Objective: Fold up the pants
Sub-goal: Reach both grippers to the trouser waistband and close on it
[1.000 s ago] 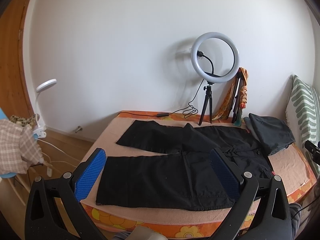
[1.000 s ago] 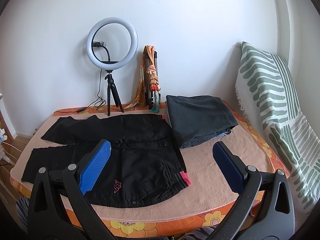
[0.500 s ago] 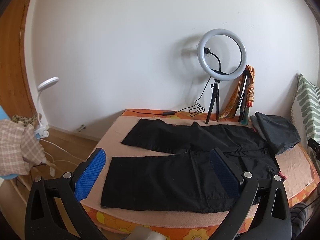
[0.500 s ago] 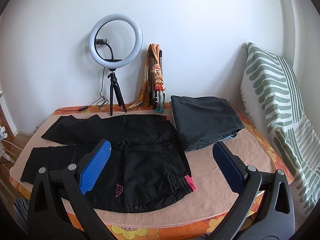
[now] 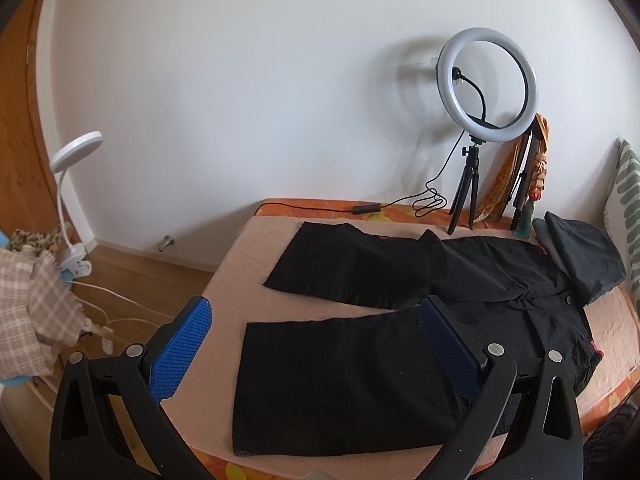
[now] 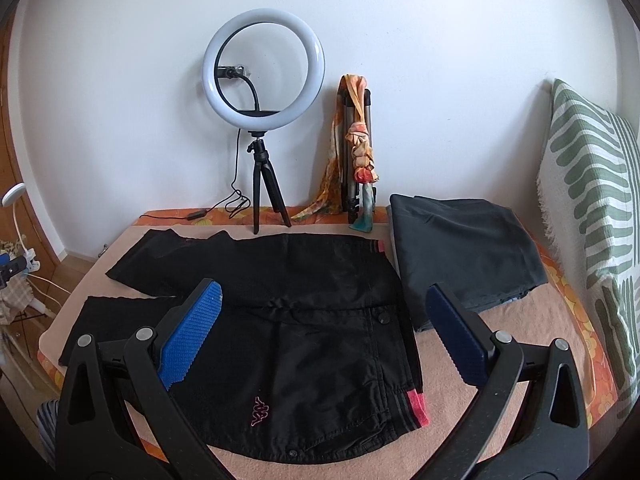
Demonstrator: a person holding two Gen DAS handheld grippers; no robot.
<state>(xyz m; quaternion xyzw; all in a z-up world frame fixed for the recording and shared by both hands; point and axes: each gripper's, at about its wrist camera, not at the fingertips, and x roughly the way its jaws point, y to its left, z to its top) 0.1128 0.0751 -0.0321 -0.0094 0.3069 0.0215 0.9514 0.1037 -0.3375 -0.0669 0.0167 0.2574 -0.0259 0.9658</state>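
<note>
Ring light point(image 6: 262, 70) on tripod; folded grey garment point(image 6: 464, 246); striped cushion point(image 6: 596, 216)

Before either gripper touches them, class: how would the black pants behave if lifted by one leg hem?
The black pants lie flat with soft creases, so they would probably drape limply. The thin fabric looks light. The other leg would likely drag along the blanket.

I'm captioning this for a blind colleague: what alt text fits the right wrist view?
Black pants lie spread flat, unfolded, on a peach-covered bed, seen between the open right gripper. A folded dark garment lies to their right; a ring light stands against the white wall.
</note>
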